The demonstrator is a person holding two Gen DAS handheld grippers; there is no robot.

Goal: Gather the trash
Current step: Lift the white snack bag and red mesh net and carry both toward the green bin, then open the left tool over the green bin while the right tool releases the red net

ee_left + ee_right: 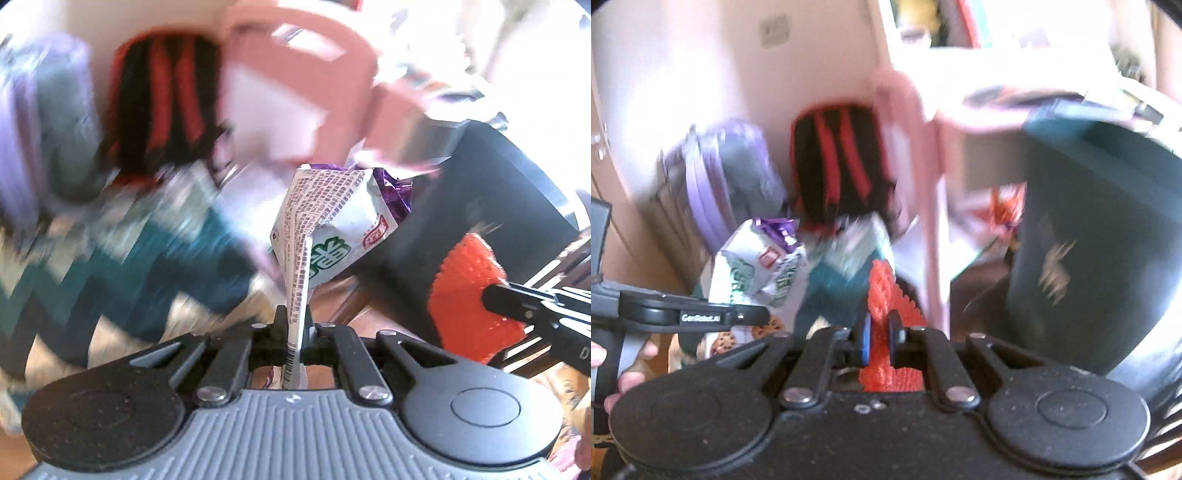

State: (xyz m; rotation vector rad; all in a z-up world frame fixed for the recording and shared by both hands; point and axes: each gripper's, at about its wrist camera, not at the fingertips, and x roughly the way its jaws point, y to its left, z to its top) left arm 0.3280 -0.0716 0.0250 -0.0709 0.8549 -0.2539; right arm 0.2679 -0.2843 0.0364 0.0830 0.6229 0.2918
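From the left wrist we are looking down our own left gripper (295, 328), and its jaws are pinching tight on the flat sealed edge of a white snack wrapper (325, 229), the one with green lettering and a purple foil end, which is standing up and away from the fingers. Off to the right, our right gripper (491, 299) is coming into frame as a black fingertip, and it is clamping an orange textured wrapper (465, 291) that is fanning out to its left. Behind both pieces of trash a dark bin (480, 206) is sitting, just beyond them. The background is smearing badly: we are making out a pink chair (295, 92), a red and black backpack (159, 107), a purple bag (44, 122) and a teal zigzag rug (140, 258). Switching to the right wrist, we are seeing the right gripper (881, 332) closing its blue-padded fingers on the orange textured wrapper (882, 288), which is sticking up between them and spilling back under the jaws. On the left, the left gripper (753, 317) is reaching in sideways with the white snack wrapper (757, 266) bunching above its tip, and a hand (628, 365) is gripping its handle. The dark bin (1086, 236) is looming large on the right, near the orange wrapper but not touching it. The red and black backpack (838, 162) and purple bag (727, 173) are leaning at the wall behind.
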